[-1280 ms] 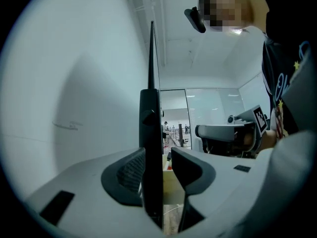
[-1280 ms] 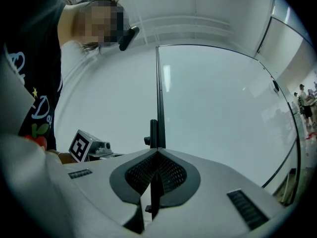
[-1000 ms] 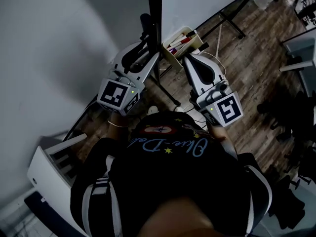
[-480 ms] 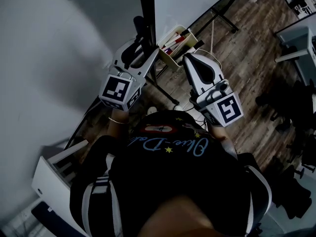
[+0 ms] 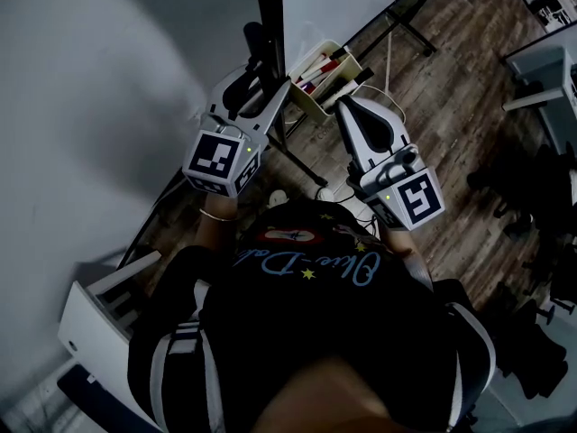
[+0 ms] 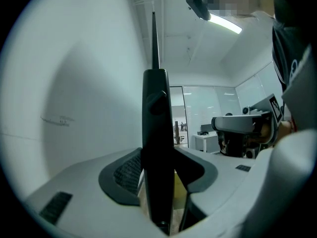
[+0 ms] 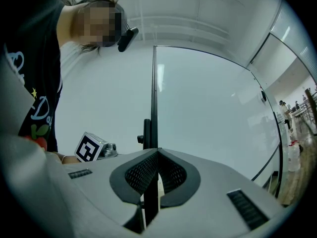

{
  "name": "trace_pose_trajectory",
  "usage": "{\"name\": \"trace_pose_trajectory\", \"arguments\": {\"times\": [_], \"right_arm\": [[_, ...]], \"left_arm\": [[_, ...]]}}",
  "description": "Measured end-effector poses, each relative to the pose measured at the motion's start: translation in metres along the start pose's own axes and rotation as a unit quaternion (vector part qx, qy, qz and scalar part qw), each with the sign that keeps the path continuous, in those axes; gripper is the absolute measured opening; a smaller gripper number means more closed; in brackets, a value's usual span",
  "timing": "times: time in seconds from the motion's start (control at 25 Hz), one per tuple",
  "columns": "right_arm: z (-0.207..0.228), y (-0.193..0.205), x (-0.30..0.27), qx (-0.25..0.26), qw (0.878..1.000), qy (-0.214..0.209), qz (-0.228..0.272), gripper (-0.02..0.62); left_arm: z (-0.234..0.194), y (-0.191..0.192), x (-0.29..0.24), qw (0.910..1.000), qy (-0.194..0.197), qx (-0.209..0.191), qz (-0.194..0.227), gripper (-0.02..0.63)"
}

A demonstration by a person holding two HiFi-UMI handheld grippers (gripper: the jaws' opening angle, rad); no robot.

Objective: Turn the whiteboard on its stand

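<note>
Right gripper clamped the whiteboard edge; beside it my left gripper, just opened wide, straddled the stand post. Swinging seemed next.

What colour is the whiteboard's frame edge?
Black. The whiteboard frame shows best in the right gripper view.

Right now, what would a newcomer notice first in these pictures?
The whiteboard seen edge-on, its thin black edge clamped in the right hand-held gripper at mid-frame. Beside it, the left hand-held gripper straddles the black stand post, its jaws just having opened and not pressing it. A tray of markers sits just past both grippers' tips.
</note>
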State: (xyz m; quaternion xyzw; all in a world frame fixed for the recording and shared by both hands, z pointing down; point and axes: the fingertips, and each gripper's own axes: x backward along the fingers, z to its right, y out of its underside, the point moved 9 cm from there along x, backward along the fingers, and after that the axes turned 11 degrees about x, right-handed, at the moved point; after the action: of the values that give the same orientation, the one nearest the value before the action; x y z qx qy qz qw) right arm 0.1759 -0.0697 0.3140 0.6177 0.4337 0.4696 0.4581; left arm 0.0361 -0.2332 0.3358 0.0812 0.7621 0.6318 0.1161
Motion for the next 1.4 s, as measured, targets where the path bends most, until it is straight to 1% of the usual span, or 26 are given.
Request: {"name": "trace_pose_trajectory", "arguments": {"times": [0.36, 0.68, 1.0, 1.08, 1.2, 1.4], "right_arm": [[-0.002, -0.003, -0.002, -0.001, 1.000, 0.001, 0.001, 0.021], [-0.009, -0.005, -0.004, 0.001, 1.000, 0.016, 0.000, 0.021], [-0.016, -0.005, -0.005, 0.002, 0.999, 0.036, -0.002, 0.021], [-0.018, -0.004, -0.005, 0.002, 0.999, 0.038, -0.003, 0.021], [-0.019, -0.003, -0.004, 0.000, 0.999, 0.039, -0.004, 0.021], [-0.018, -0.002, -0.008, -0.002, 1.000, 0.024, -0.011, 0.021]], "left_arm": [[0.001, -0.004, 0.002, 0.9999, 0.003, -0.012, -0.012, 0.213], [0.000, -0.005, 0.005, 0.9995, 0.016, -0.020, -0.018, 0.213], [-0.002, -0.005, 0.008, 0.9993, 0.027, -0.012, -0.022, 0.201], [-0.002, -0.005, 0.007, 0.9993, 0.024, -0.014, -0.024, 0.203], [0.000, -0.004, 0.006, 0.9995, 0.009, -0.019, -0.023, 0.212], [0.004, -0.007, 0.006, 0.9996, -0.009, -0.018, -0.021, 0.221]]}}
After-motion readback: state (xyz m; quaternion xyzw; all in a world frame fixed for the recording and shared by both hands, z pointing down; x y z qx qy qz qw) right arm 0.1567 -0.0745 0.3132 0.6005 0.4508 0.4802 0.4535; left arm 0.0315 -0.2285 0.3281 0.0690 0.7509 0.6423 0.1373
